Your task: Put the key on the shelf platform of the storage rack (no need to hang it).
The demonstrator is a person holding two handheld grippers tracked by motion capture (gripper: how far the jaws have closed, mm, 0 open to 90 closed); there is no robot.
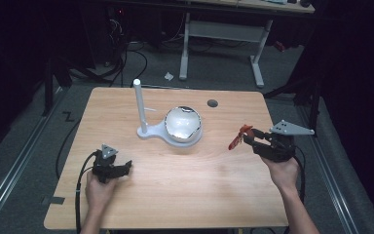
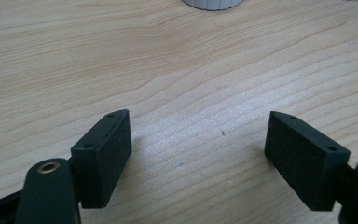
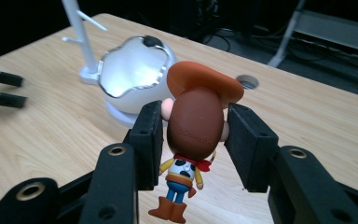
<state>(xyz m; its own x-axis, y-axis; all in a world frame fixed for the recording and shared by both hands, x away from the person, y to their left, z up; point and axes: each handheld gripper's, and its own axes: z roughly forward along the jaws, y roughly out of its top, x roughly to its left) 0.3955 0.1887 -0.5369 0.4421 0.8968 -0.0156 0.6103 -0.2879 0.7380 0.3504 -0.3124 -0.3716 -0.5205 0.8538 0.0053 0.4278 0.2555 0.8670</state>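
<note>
Black tongs (image 1: 245,138), grey plates, trailing cables

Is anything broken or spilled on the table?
No, nothing looks broken or spilled. The only odd thing is the cowboy doll, pinched by its head in the right tongs and dangling above the table. The white bowl sits upright.

In the left gripper view the white bowl (image 2: 212,3) is cut off by the top edge. In the high view the cowboy figure (image 1: 237,136), right of the bowl, is too small to make out.
</note>
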